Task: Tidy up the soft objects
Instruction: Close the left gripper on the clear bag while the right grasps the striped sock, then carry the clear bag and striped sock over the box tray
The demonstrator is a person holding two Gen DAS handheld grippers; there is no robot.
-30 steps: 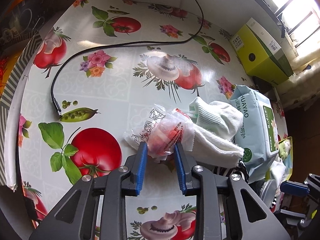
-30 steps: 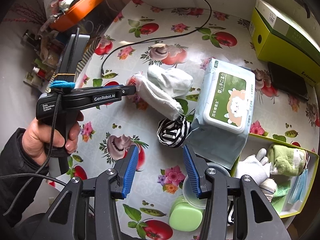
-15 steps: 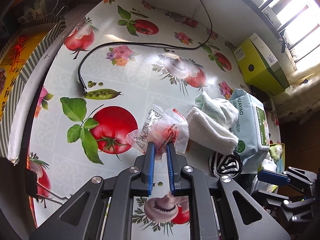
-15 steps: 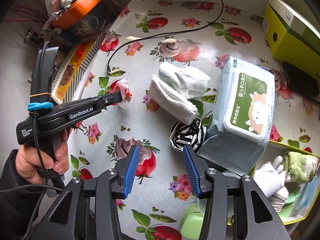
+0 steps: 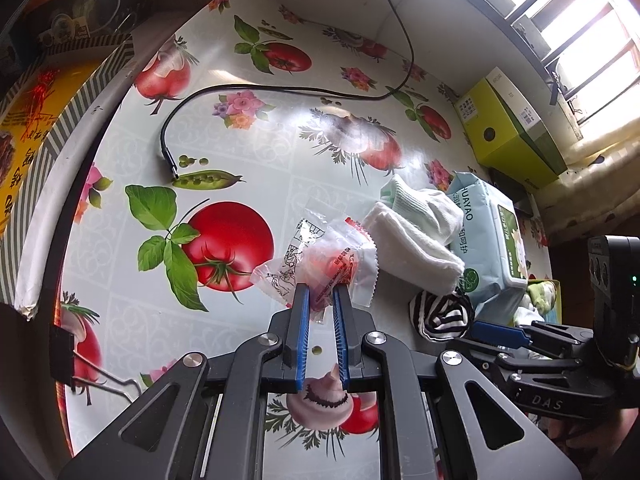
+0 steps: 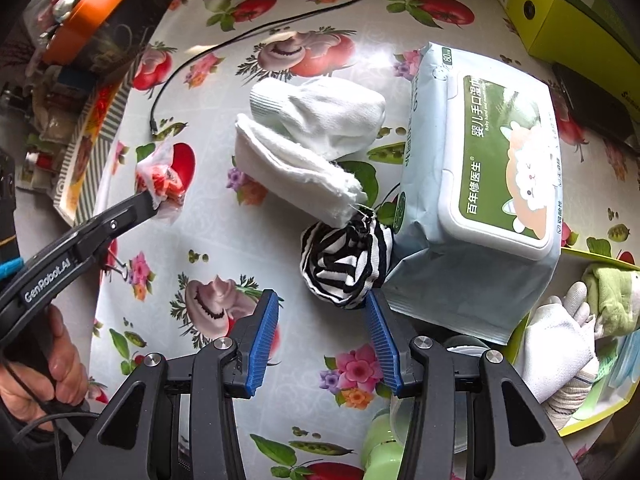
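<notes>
My left gripper is shut on a crinkly clear plastic packet with red contents and holds it above the tomato-print tablecloth; the packet and the left gripper also show in the right wrist view. My right gripper is open, its fingers on either side of and just short of a black-and-white striped sock ball. White folded socks lie just beyond it, also in the left wrist view. The striped ball shows there too.
A pack of wet wipes lies right of the socks. A yellow-green tray at the right holds white gloves and green cloth. A green box stands at the back. A black cable crosses the table. A green cup is near my right gripper.
My left gripper closed on the plastic packet and lifted it back and to the left. My right gripper moved forward toward the striped sock ball, staying open.
</notes>
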